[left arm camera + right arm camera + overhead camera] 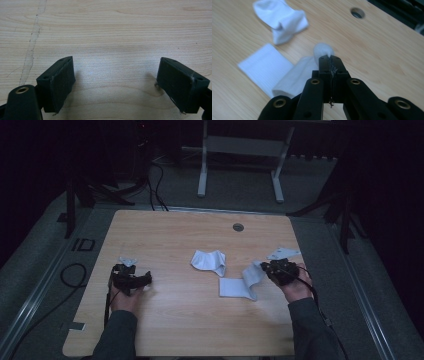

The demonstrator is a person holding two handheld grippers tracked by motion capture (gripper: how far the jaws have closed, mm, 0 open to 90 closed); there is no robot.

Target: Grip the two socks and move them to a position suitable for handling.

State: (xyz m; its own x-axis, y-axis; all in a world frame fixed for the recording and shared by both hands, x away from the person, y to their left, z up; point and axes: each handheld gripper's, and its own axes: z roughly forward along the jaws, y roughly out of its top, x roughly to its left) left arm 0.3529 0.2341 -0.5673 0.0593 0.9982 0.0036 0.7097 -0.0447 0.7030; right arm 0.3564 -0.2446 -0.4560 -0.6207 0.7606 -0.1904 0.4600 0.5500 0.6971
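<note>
Right gripper view has the right tongs clamped on a white sock (one end lifted), folding barely begun, second sock untouched, left tongs apart over the bare desk.

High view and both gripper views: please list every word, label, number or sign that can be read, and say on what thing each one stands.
"ID": dark letters on the grey floor left of the table, as far as the dim picture lets me read them.
No text on the socks, on the table top or on the grippers.
</note>
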